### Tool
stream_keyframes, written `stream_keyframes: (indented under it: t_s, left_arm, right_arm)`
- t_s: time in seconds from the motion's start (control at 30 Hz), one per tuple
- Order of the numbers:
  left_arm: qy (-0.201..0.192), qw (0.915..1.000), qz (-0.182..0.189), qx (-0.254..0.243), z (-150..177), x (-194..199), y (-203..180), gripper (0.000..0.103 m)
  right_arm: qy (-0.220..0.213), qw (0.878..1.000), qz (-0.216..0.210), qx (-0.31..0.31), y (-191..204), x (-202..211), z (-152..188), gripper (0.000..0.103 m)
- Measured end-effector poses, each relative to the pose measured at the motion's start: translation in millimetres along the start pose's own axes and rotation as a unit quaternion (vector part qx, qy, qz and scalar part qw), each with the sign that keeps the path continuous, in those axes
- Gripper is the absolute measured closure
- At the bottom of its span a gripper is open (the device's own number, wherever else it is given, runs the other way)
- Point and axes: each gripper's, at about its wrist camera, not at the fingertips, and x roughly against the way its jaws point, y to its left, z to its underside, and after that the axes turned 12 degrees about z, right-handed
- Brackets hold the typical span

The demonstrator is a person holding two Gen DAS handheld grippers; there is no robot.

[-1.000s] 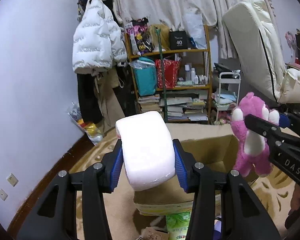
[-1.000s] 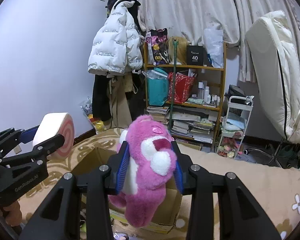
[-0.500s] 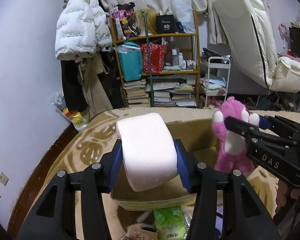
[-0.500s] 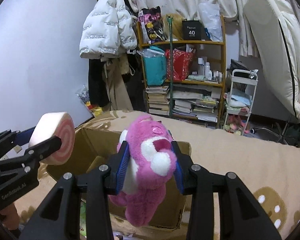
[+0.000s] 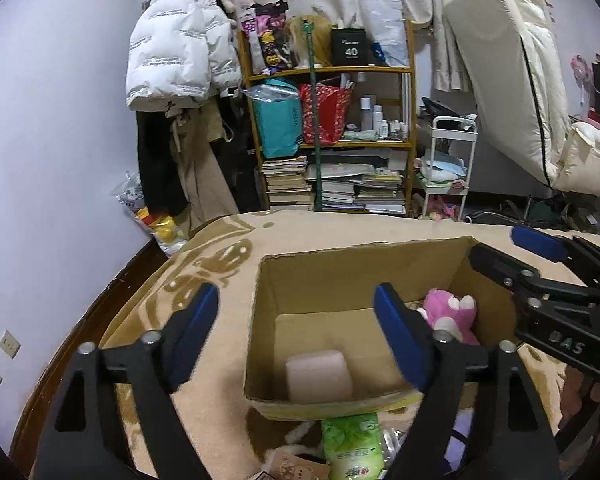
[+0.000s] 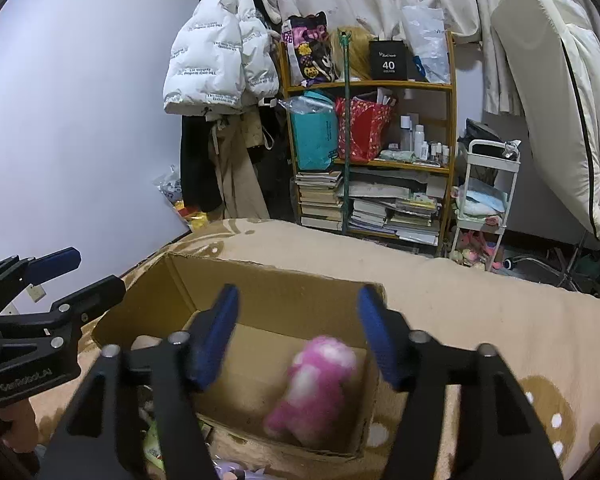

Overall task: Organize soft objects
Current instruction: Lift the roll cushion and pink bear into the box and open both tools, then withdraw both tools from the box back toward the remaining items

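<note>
Both claws opening over the box (image 5: pixel 336 284), nothing between their pads: left gripper (image 5: pixel 296 332), right gripper (image 6: pixel 298 334); pink plush (image 6: pixel 316 392) at five o'clock inside, roll (image 5: pixel 319 376) at seven.

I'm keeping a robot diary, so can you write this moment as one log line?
left claw: opening, empty | right claw: opening, empty | pink roll cushion: in cardboard box | pink plush bear: in box

Cardboard box (image 5: pixel 332 280) on the blanket (image 5: pixel 220 264) before me, foam block (image 5: pixel 319 376) in its near left part, plush toy (image 5: pixel 452 314) in its right, packet (image 5: pixel 352 448) just before the box, bookshelf (image 5: pixel 328 132) behind, jacket (image 5: pixel 176 48) left of it.
</note>
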Motion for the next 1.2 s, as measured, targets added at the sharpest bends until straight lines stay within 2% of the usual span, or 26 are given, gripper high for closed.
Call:
stream_keyframes:
  t_s: [0.1, 0.17, 0.27, 0.4, 0.63, 0.83, 0.93, 1.2]
  left_arm:
    - [0.003, 0.9999, -0.007, 0.007, -0.7, 3.3, 5.0, 0.014]
    - [0.007, 0.9999, -0.011, 0.009, -2.0, 6.3, 8.3, 0.010]
    - [0.006, 0.9999, -0.015, 0.003, -1.8, 19.0, 8.6, 0.009]
    - [-0.004, 0.9997, -0.023, 0.001, 1.4, 41.2, 7.1, 0.002]
    - [-0.002, 0.9987, -0.051, -0.001, 5.2, 80.2, 5.5, 0.002]
    - [0.005, 0.9986, -0.043, 0.031, 7.9, 106.0, 11.1, 0.002]
    - [0.013, 0.9986, -0.026, 0.044, 12.1, 120.2, 15.7, 0.002]
    - [0.025, 0.9967, -0.038, 0.067, 29.1, 142.1, 25.7, 0.002]
  right_arm:
    - [0.006, 1.000, -0.005, 0.002, -0.8, 3.1, -0.4, 0.026]
    - [0.010, 1.000, -0.009, -0.004, -2.7, 5.9, -1.2, 0.013]
    - [0.007, 1.000, -0.015, -0.013, -5.8, 16.1, -0.7, 0.000]
    - [-0.010, 1.000, 0.002, -0.006, -5.9, 38.2, -0.7, 0.000]
    - [-0.020, 1.000, 0.003, 0.012, -5.2, 71.9, 0.5, 0.000]
    - [-0.034, 0.999, -0.001, 0.016, -1.1, 103.1, -1.3, 0.000]
    - [-0.041, 0.999, 0.001, 0.012, -1.2, 118.8, 0.8, 0.000]
    - [-0.038, 0.999, 0.006, -0.009, -6.3, 145.3, 7.3, 0.000]
